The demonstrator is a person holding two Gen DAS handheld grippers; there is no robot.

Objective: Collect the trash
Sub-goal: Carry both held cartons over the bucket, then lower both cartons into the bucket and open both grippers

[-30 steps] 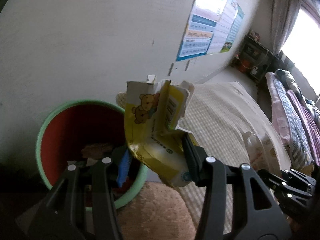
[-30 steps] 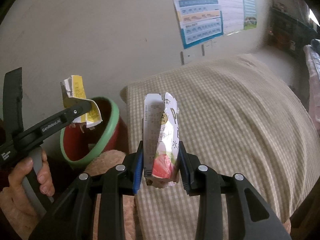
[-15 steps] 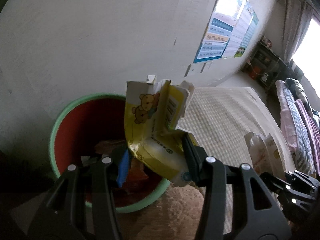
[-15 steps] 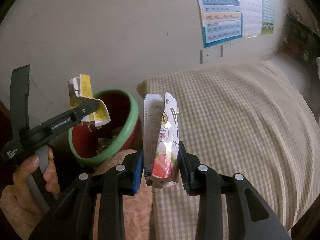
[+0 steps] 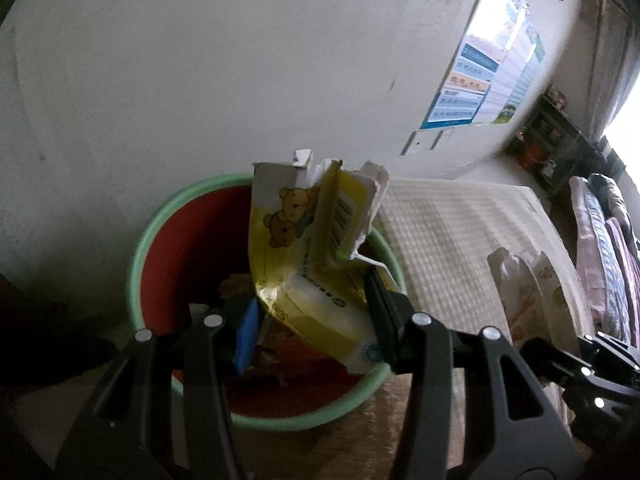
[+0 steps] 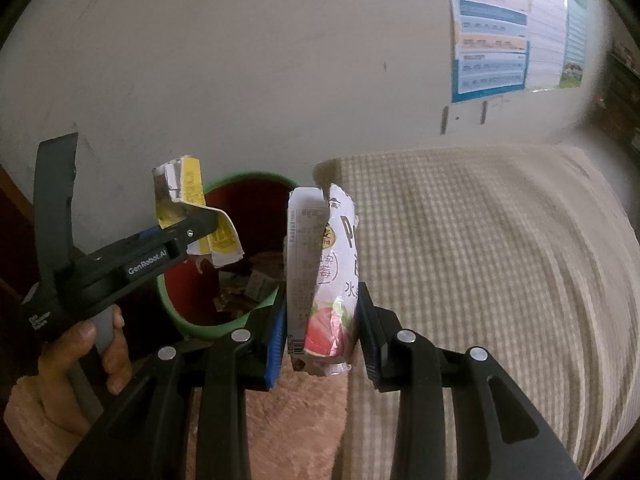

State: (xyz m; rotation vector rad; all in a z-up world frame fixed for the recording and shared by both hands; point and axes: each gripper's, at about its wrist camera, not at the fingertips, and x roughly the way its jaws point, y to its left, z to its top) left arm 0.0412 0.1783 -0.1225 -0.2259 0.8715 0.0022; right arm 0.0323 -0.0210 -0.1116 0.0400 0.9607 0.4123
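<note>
Both grippers have drifted closer to the bin [image 5: 256, 416] over the last second; its red mouth now sits right under the left gripper [image 5: 310, 312]. That one is clamped on the torn yellow bear carton [image 5: 308, 256], held above the opening, ready to drop. To its right, the right gripper [image 6: 322, 344] pinches a strawberry wrapper [image 6: 324, 276] just short of the rim. Some scraps already lie inside; these two pieces are not yet released.

A: We see a checked beige mattress [image 6: 480, 248] against the pale wall [image 6: 260, 60], a poster [image 6: 492, 36] pinned above it.
B: We also get folded striped bedding [image 5: 608, 248], dark shelving [image 5: 556, 136], and pinkish fuzzy fabric [image 6: 296, 420] low down.
</note>
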